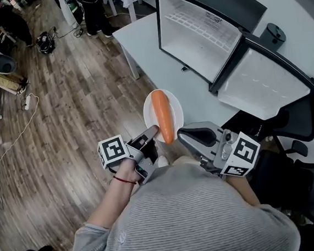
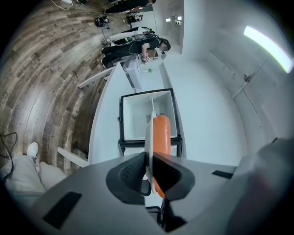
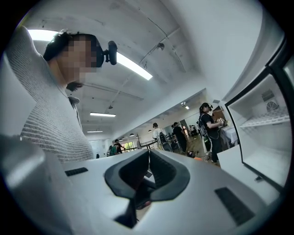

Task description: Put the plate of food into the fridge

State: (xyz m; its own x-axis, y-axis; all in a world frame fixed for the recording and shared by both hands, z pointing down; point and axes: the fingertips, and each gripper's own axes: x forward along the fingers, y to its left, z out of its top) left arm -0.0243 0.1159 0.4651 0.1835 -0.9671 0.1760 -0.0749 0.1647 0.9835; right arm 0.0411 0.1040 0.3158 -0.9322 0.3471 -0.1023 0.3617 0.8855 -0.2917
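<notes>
White plate (image 1: 148,115) with carrot (image 1: 163,116).
We pinch its rim in our left gripper (image 2: 149,166); our right gripper (image 3: 148,158) is clenched, empty.

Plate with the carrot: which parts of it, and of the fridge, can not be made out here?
Plate, near rim: head view, the left tool covers it where it grips.
Plate's upper face: left gripper view shows it edge-on only.
Carrot, near end: left gripper view, behind the left tool.
Fridge: right gripper view, cut off by the right edge; left gripper view, partly behind plate and carrot.
</notes>
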